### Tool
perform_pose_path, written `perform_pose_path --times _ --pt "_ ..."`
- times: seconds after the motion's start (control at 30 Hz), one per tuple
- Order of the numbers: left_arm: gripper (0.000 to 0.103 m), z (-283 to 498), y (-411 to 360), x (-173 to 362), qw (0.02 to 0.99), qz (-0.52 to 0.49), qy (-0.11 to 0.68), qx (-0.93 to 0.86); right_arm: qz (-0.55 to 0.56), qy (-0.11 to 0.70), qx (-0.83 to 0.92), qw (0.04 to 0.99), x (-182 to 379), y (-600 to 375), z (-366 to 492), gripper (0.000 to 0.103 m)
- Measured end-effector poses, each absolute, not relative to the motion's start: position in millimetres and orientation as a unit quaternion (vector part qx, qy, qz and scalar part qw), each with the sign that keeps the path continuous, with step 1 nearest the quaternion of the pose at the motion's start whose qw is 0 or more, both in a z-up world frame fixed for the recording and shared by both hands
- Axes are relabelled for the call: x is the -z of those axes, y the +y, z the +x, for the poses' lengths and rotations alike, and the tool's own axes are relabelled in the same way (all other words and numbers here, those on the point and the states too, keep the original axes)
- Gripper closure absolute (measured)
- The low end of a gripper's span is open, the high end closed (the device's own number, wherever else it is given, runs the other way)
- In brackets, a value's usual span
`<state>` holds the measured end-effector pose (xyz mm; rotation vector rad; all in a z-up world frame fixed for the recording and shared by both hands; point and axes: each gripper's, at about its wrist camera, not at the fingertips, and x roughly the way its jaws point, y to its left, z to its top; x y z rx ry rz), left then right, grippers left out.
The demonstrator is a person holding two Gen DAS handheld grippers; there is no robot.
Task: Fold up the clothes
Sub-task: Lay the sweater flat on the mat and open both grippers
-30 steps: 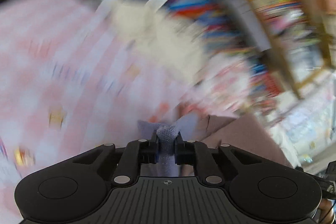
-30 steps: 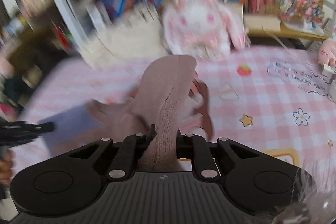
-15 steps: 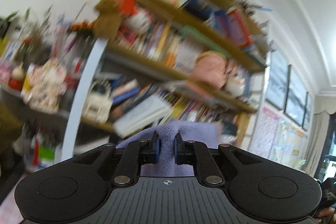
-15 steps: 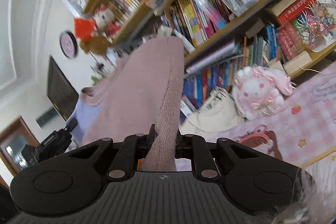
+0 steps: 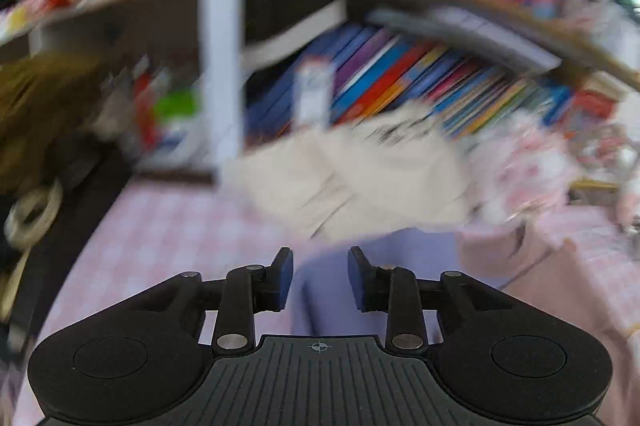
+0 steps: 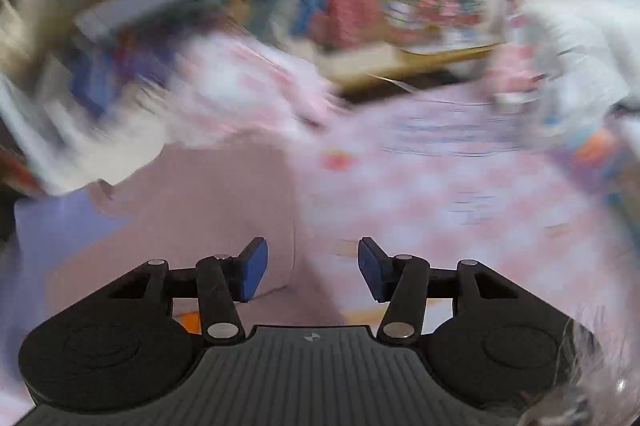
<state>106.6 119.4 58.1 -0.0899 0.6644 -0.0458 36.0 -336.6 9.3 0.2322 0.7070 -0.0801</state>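
Clothing lies on the pink checked tablecloth (image 6: 460,194): a dusty-pink sweater (image 6: 208,210) with a lilac part (image 5: 400,258), spread flat in front of both tools, not lifted. In the left view the lilac cloth sits at twelve o'clock just past the fingertips and the pink body runs off toward three o'clock; in the right view the pink body fills the span from nine to twelve o'clock, with the lilac patch at its nine o'clock edge. The left gripper (image 5: 319,276) has its jaws parted with nothing between the blue pads, and the right gripper (image 6: 312,268) likewise stands released and empty above the sweater's near edge, so neither tool grips the garment. As a judgement, the piece looks laid out on the table and let go, which suits an early stage: spreading seems done, while the folds of sleeves and body seem left to do; both pictures are badly smeared by motion, so whether any fold is already in the cloth is hard to tell. Beyond the sweater, at twelve o'clock in the left view, a cream bag (image 5: 360,178) rests on the table, with a pink-and-white plush toy (image 5: 524,162) toward two o'clock and a shelf of coloured books (image 5: 400,78) behind them.
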Motion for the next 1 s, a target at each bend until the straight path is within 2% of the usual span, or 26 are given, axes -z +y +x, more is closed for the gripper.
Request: perform_pose_path --times 0.03,0.1,0.23,0.4,0.43,0.47,0.5,0.53,0.6,0.67,0.77,0.83,0.9,1.0 --pt "0.057 94.9 125.7 -51.2 0.942 -0.057 0.328 0.036 0.105 0.345 0.028 0.932 -7.5 -335.5 30.8 0.054" --pt "0.049 66.7 138.5 -37.3 0.941 -0.071 0.325 0.057 0.085 0.347 0.003 0.934 -4.2 -331.9 20.1 0.041" --pt "0.046 21.1 150.3 -13.7 0.94 -0.039 0.338 0.022 -0.003 0.376 -0.03 0.926 8.0 -306.0 -3.8 0.039" --pt "0.047 4.8 162.6 9.7 0.936 -0.014 0.349 -0.039 -0.063 0.417 -0.006 0.907 33.2 -278.2 -16.4 0.04" --pt "0.051 6.6 166.5 13.4 0.935 -0.019 0.351 -0.046 -0.066 0.422 0.006 0.904 36.8 -276.9 -18.5 0.04" --pt "0.061 8.6 174.8 13.5 0.933 -0.041 0.355 -0.043 -0.067 0.427 0.015 0.902 38.9 -277.0 -21.6 0.042" --pt "0.101 10.7 183.2 13.3 0.93 -0.064 0.36 -0.038 -0.065 0.433 0.023 0.899 40.7 -277.5 -24.9 0.044" --pt "0.101 12.7 191.6 13.2 0.927 -0.086 0.364 -0.034 -0.061 0.44 0.03 0.896 42.4 -279.4 -26.8 0.048" --pt "0.101 12.0 230.7 10.2 0.917 -0.203 0.338 -0.055 -0.047 0.45 0.042 0.891 43.8 -285.7 -31.1 0.054" --pt "0.101 13.9 257.5 5.4 0.913 -0.225 0.325 -0.101 -0.031 0.454 0.05 0.889 44.3 -291.3 -32.8 0.054" --pt "0.095 30.0 278.6 3.3 0.908 -0.186 0.35 -0.137 -0.001 0.46 0.039 0.887 44.8 -290.7 -39.8 0.056" --pt "0.081 41.4 283.1 5.3 0.898 -0.162 0.379 -0.154 0.002 0.461 0.033 0.887 44.2 -284.9 -44.3 0.056" --pt "0.076 28.8 269.9 1.0 0.906 -0.148 0.362 -0.158 -0.005 0.463 0.026 0.886 42.9 -278.9 -47.0 0.056" --pt "0.061 4.5 230.9 0.9 0.923 -0.147 0.346 -0.079 -0.009 0.462 0.047 0.886 41.3 -284.7 -46.0 0.056"
